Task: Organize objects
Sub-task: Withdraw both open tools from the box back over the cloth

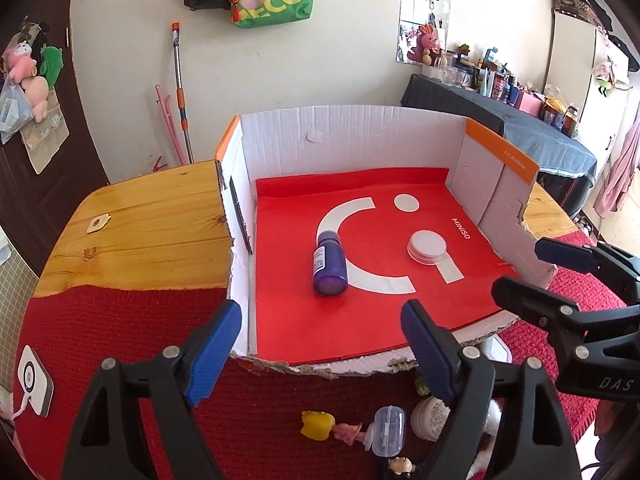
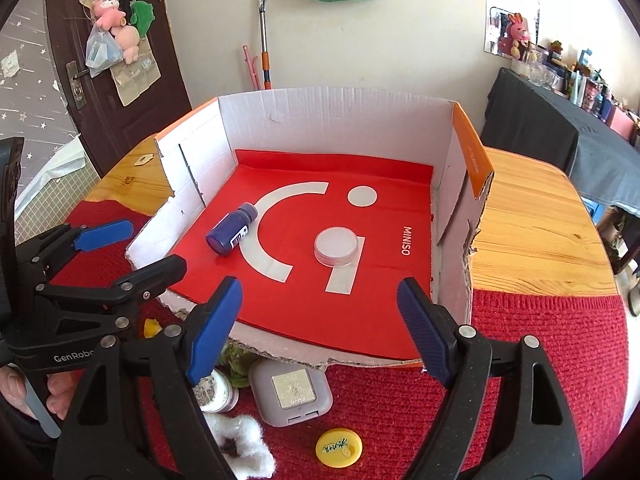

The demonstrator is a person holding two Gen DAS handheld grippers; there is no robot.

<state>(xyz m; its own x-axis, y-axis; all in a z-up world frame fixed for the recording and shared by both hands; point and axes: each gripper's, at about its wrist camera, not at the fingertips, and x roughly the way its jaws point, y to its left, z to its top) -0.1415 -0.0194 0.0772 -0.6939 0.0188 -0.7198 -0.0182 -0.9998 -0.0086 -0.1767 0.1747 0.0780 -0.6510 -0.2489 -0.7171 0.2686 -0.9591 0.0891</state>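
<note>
Clutter still outside the cardboard box (image 2: 340, 120) is the job: grey square case (image 2: 291, 394), yellow disc (image 2: 339, 447), speckled jar (image 2: 216, 394) and a white fluffy piece (image 2: 244, 446), all on the red knit mat (image 2: 540, 360) just in front of the box's torn front edge. Left wrist view adds a clear capsule (image 1: 387, 430), a yellow toy head (image 1: 317, 424) and a round white puff-like item (image 1: 430, 418) in the same strip.

Inside the box, on the red MINISO liner (image 2: 312, 308): purple bottle (image 2: 233, 230) on its side, long axis running diagonally, cap toward the back wall; white-lidded jar (image 2: 335, 247) upright, right of the bottle, apart from it. So 2 items look sorted, the rest not.

Key relation: all loose items lie below and behind the fingertips of both grippers, nearer the camera than the box edge. Both tools point into the box, so a pull-back and dip looks needed, not a reach forward.

Right gripper (image 2: 320, 320): fingers wide apart, holding nothing, touching nothing; grey case sits almost straight under it, so likely the nearer tool for that one.

Left gripper (image 1: 322, 354): fingers also wide apart, nothing between them; capsule and yellow toy head sit below its gap.

Risk: case is flat and wide, the grip may need to go across its narrow side.
</note>
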